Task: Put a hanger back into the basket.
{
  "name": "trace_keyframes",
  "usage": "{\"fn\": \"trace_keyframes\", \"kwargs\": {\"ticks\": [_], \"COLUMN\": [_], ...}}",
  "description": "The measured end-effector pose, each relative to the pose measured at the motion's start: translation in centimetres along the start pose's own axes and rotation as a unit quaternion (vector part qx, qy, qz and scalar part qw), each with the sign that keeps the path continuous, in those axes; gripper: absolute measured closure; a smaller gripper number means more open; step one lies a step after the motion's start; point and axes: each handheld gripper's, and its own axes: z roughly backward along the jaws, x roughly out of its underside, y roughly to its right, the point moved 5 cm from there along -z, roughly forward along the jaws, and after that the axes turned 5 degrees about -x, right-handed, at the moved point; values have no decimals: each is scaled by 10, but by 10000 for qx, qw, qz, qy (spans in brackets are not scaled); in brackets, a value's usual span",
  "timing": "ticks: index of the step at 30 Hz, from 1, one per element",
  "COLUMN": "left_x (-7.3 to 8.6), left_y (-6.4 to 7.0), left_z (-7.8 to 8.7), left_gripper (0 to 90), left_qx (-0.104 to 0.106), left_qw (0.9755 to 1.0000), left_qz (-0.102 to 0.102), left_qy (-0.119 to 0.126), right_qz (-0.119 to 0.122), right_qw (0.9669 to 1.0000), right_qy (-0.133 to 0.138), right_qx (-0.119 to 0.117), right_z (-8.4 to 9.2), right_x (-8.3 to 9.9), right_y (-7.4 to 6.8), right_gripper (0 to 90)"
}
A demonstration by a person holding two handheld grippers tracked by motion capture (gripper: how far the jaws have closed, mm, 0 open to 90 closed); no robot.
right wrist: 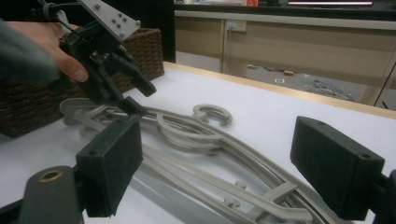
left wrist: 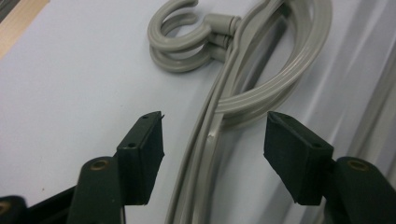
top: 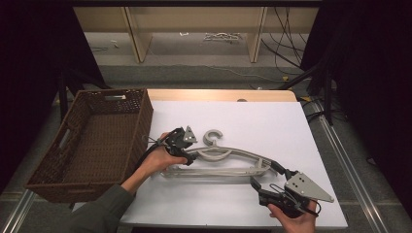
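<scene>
A white counter [top: 272, 121] with a light wooden edge along its far side carries the things. A stack of grey plastic hangers [top: 228, 160] lies flat on it near the middle, hooks pointing to the far side. A brown wicker basket [top: 141, 126] sits at its left edge.

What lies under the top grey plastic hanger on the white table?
A second grey plastic hanger lies stacked beneath the top grey plastic hanger, its hook showing just below. Whether more hangers lie underneath is hidden.

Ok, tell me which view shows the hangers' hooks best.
The left gripper view: the hooks sit close up, two stacked. The high view shows them small on the table; the right gripper view shows them farther off and low.
</scene>
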Motion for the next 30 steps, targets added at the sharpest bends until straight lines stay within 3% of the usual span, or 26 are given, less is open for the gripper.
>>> {"fn": "trace_keyframes", "kwargs": {"ticks": [9,10,11,14,18,20,23,30], "left_x": [2,3,3,2,-2,-3,-3,-1], "left_y": [-1,-3,-2,-3,-4,-2,-2,-6], "left_z": [-13,-13,-16,-19,-22,-24,-26,-21], "left_gripper": [452,462,471,517,551,595,664,783], "left_qx": [117,148,142,240,218,332,284,372], "left_qw": [9998,9996,9998,9995,9990,9982,9974,9965], "left_qz": [-49,-152,-34,-70,-297,-374,-563,-665], "left_qy": [-123,-194,-166,-192,-266,-334,-361,-355], "right_qz": [-10,3,-8,17,-26,-9,18,-21], "right_qw": [10000,10000,10000,10000,9999,10000,10000,9999], "right_qy": [17,-40,-48,-57,61,-25,-27,11], "right_qx": [-46,-15,-21,-37,-102,-90,-76,-153], "right_z": [-1,-1,-1,-1,-3,-2,-1,-3], "right_x": [0,0,0,0,0,1,0,1], "right_y": [-1,-1,-1,-1,-2,-2,-1,-3], "right_gripper": [186,187,188,193,194,196,200,213]}}
